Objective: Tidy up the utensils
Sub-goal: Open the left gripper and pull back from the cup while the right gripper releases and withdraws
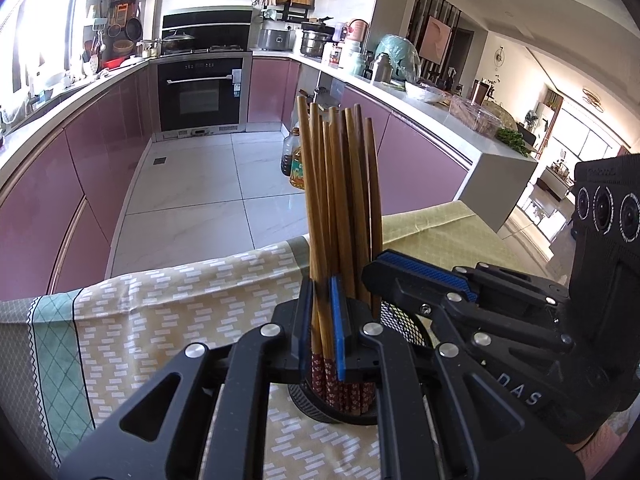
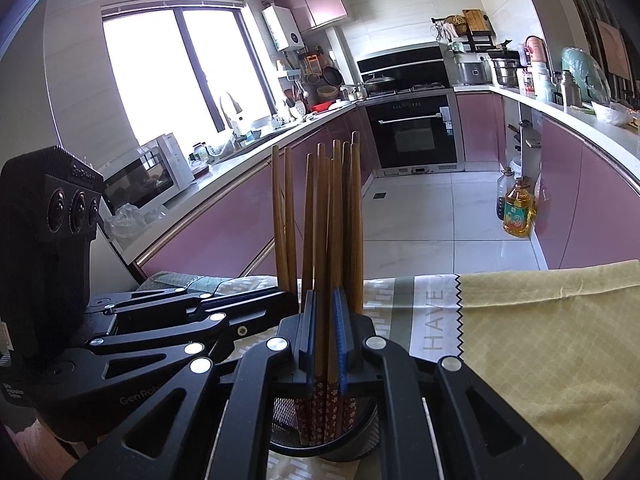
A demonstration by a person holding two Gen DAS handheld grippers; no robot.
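Observation:
Several wooden chopsticks (image 1: 340, 200) with red patterned ends stand upright in a black mesh holder (image 1: 336, 410) on a cloth-covered table. My left gripper (image 1: 323, 312) is shut on a few of the chopsticks just above the holder. My right gripper (image 2: 325, 328) is likewise shut on a few chopsticks (image 2: 320, 220) above the holder (image 2: 352, 442). Each gripper shows in the other's view: the right one (image 1: 460, 292) reaches in from the right, the left one (image 2: 180, 316) from the left.
The tablecloth (image 1: 160, 320) is patterned yellow with a green band; a plain yellow cloth (image 2: 540, 340) overlaps it. Beyond the table edge is a tiled kitchen floor, pink cabinets, an oven (image 1: 200, 96) and oil bottles (image 2: 516, 212) on the floor.

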